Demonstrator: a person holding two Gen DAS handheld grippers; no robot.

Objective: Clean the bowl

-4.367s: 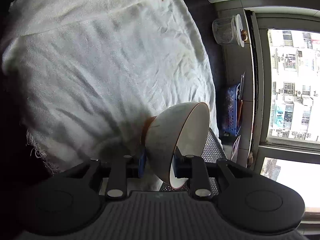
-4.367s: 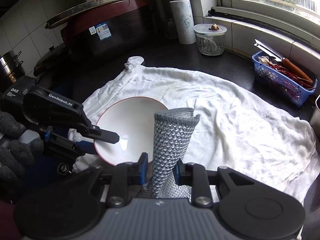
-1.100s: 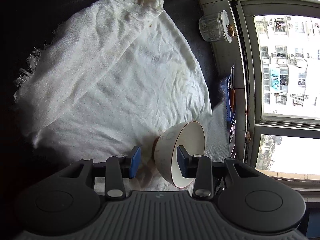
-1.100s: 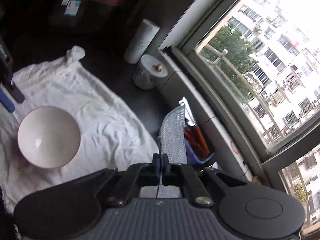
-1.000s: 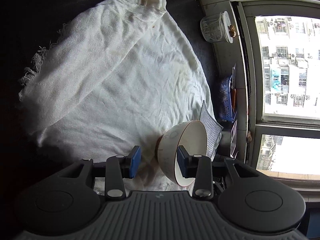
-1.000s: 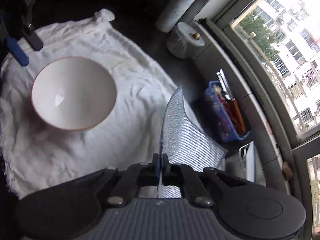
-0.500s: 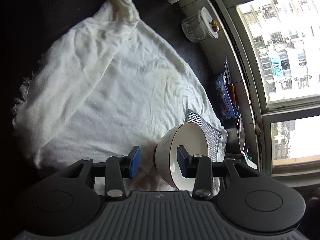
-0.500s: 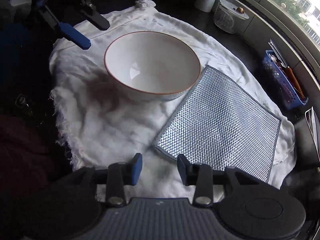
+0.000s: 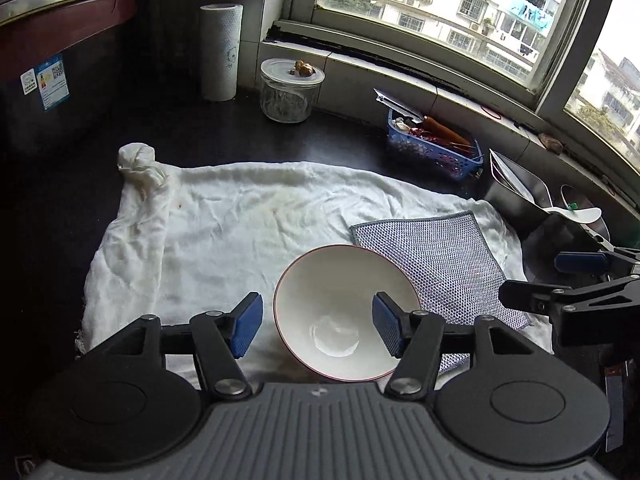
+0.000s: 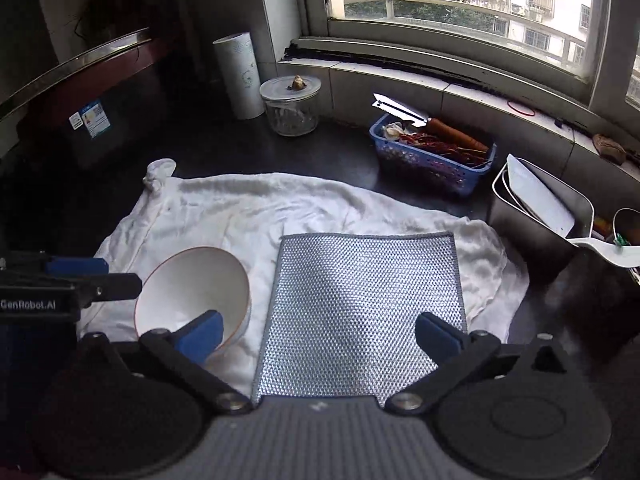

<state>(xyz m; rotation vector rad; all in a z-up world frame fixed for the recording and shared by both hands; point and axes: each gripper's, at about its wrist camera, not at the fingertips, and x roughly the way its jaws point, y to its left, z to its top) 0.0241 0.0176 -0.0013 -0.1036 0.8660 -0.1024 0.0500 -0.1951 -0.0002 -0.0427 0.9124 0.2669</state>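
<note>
The white bowl (image 9: 346, 316) sits right side up on the white towel (image 9: 224, 232), just beside the flat silver cloth (image 10: 360, 304), and the left gripper (image 9: 318, 326) and the right gripper (image 10: 320, 330) both have their jaws wide apart, holding nothing.

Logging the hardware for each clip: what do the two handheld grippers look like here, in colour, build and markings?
Both match: matte black linkage arms with silver pivot screws, blue pads on the fingertips, and a ribbed grey body flanked by round black discs. The left gripper shows white "GenRobot.AI" lettering on its side in the right wrist view. The right gripper shows no lettering. No cables, sleeves or hands show.
</note>
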